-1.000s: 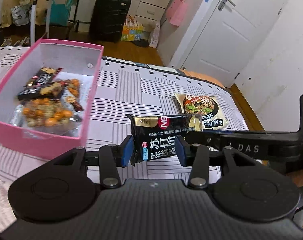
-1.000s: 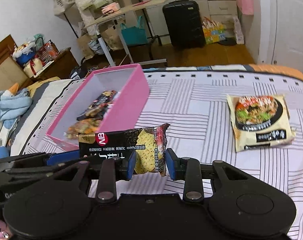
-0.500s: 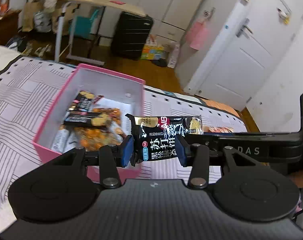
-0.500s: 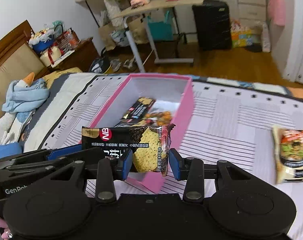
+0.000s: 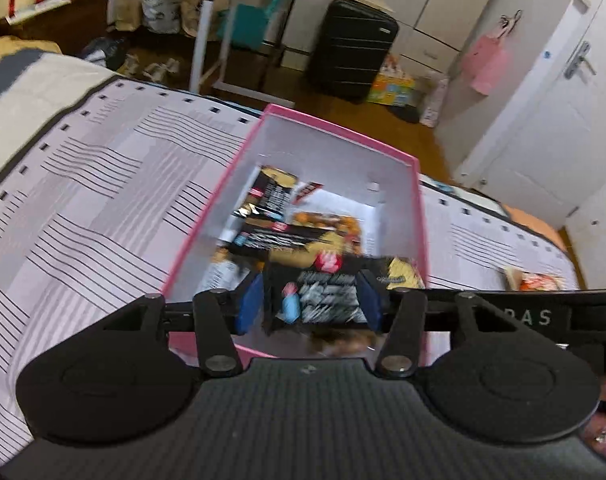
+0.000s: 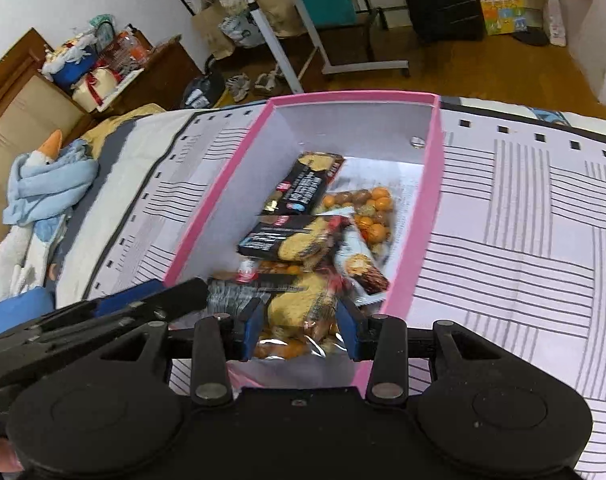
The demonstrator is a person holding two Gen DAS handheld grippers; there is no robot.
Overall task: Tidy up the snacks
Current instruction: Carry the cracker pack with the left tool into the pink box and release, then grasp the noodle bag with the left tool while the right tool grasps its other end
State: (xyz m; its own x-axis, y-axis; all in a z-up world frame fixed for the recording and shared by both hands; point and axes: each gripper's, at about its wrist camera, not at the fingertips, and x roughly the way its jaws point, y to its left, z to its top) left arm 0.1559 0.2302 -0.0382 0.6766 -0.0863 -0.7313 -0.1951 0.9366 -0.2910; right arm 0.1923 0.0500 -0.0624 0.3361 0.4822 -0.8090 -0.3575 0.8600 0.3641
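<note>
While both grippers hang over the near end of the pink box, the step in hand looks like dropping the cracker pack in with the snacks already there. In the left wrist view the left gripper shows its blue fingers spread wider than the pack, with a gap on the left side, so the hold appears released or nearly so; blur keeps me from telling whether the right pad touches. In the right wrist view the right gripper has its fingers parted as well, and the pack's cracker-printed end sits between them, low centre of the frame, apparently resting on the pile; contact with either pad cannot be told.

The pack lies inside the box at its near end, across other wrappers and a bag of orange balls. One more packet lies on the bed at the right edge of the left view, well apart from the box.

Next, I judge, both grippers should lift straight up and clear without snagging the wrapper, then the right one can go for that last packet.

Both grippers point forward and tilt down into the box, side by side, the left one crossing the lower left of the right view.
</note>
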